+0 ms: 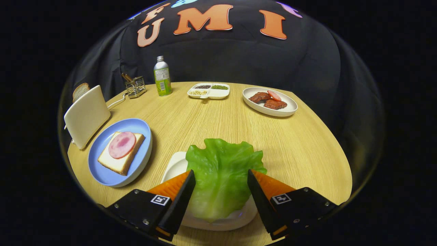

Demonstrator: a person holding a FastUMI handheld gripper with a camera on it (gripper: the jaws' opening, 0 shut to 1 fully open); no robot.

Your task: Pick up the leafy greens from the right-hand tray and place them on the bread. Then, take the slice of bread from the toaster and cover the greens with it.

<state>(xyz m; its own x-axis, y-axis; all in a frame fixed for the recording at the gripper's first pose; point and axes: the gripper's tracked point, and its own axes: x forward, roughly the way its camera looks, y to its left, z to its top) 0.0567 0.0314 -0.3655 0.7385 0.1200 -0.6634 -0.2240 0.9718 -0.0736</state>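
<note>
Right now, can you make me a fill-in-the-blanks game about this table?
1. The lettuce leaf lies between the fingers of the ____ gripper.
2. The pink ham slice lies on the ____ on the blue plate.
3. A bread slice sticks out of the ____.
Missing words: open; bread; toaster.

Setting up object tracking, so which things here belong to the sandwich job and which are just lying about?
Job: lettuce leaf between the open fingers; its white tray; ham-topped bread on blue plate; toaster with bread slice.

Lying about: bottle; divided dish; meat plate; wire rack.
</note>
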